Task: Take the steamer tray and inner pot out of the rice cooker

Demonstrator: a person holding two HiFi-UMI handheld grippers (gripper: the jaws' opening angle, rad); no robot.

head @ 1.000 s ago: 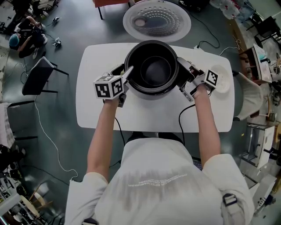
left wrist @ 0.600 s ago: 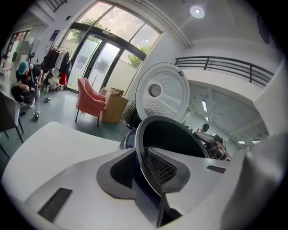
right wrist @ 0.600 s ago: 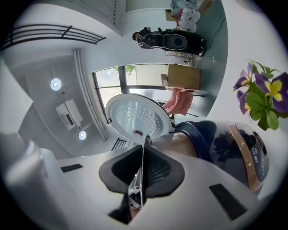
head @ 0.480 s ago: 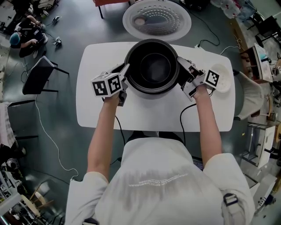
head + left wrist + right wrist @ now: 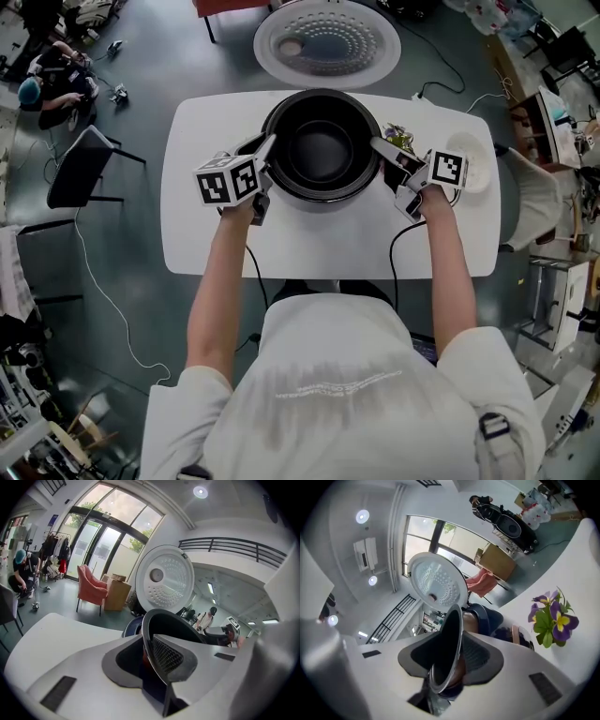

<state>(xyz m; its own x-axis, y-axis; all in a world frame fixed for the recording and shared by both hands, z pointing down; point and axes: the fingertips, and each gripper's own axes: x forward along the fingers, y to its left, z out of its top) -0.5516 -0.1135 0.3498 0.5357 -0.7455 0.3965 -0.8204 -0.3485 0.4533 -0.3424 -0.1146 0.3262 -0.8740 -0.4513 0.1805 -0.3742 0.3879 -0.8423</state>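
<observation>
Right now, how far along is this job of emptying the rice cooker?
Done: the lid is up and no steamer tray shows in the inner pot. In hand: the left gripper has just been closing on its rim; the right gripper has just been opening, rim between its jaws. Left: lifting the pot out of the rice cooker.

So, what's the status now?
Left gripper just closed onto inner pot rim. Right gripper just opened, rim between jaws. Pot sits in cooker. Lid up, nothing blocking.
</observation>
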